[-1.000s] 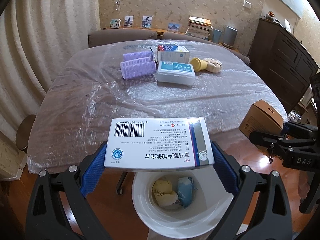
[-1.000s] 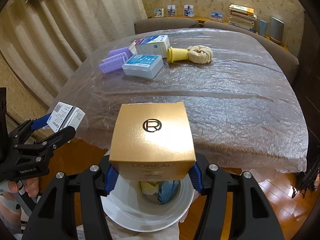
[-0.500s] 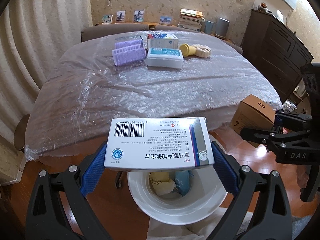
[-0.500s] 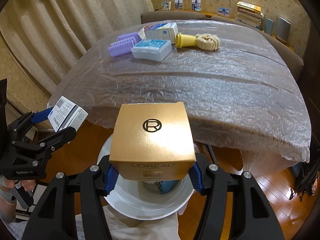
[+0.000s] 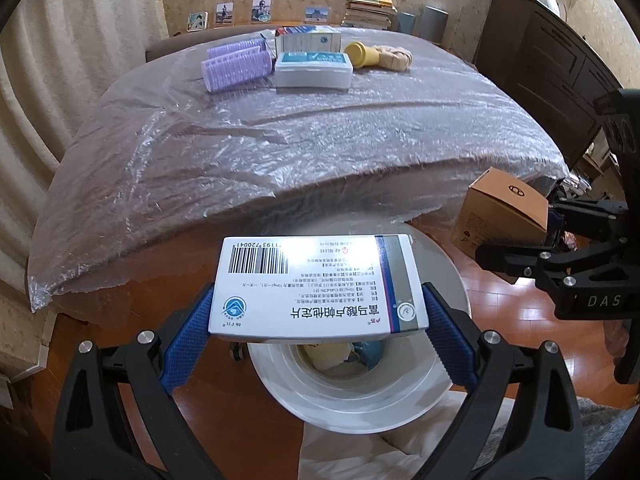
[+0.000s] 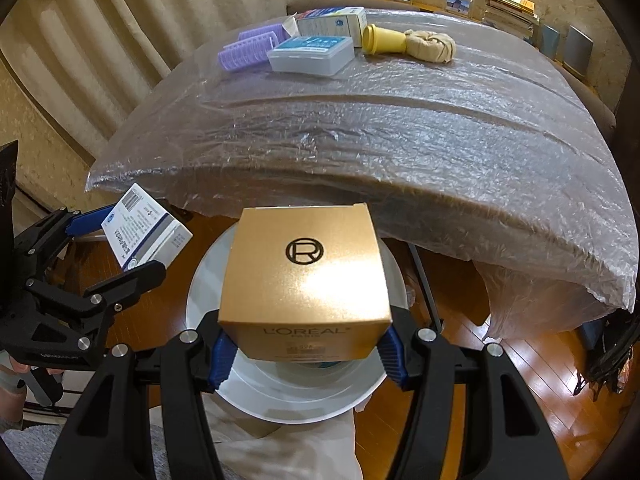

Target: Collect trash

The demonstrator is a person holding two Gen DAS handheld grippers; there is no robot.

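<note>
Wrinkled clear plastic is covering the worktop (image 5: 304, 148), with curtains hanging at the left and a dark cabinet standing at the right. Lying together at its far end are purple hair rollers (image 5: 236, 66), a white-and-blue flat box (image 5: 314, 70), a white carton (image 5: 308, 40) behind that, and a yellow item (image 5: 362, 54) touching a tan rolled cloth (image 5: 396, 58).

On the wooden floor just in front of the worktop a white bin (image 5: 360, 392) is standing, already holding some crumpled yellowish and blue scraps.

Gripping a white medicine box (image 5: 318, 284) by its two short ends, the left claw (image 5: 318, 336) is holding it flat above the bin's mouth, barcode side up. The right claw (image 6: 304, 350) is clamping a gold box (image 6: 306, 280) marked L'OREAL between its blue pads (image 6: 222, 354), directly over the bin opening in the right wrist view. The two boxes are hanging side by side, near one another but apart, both above the bin's rim.
</note>
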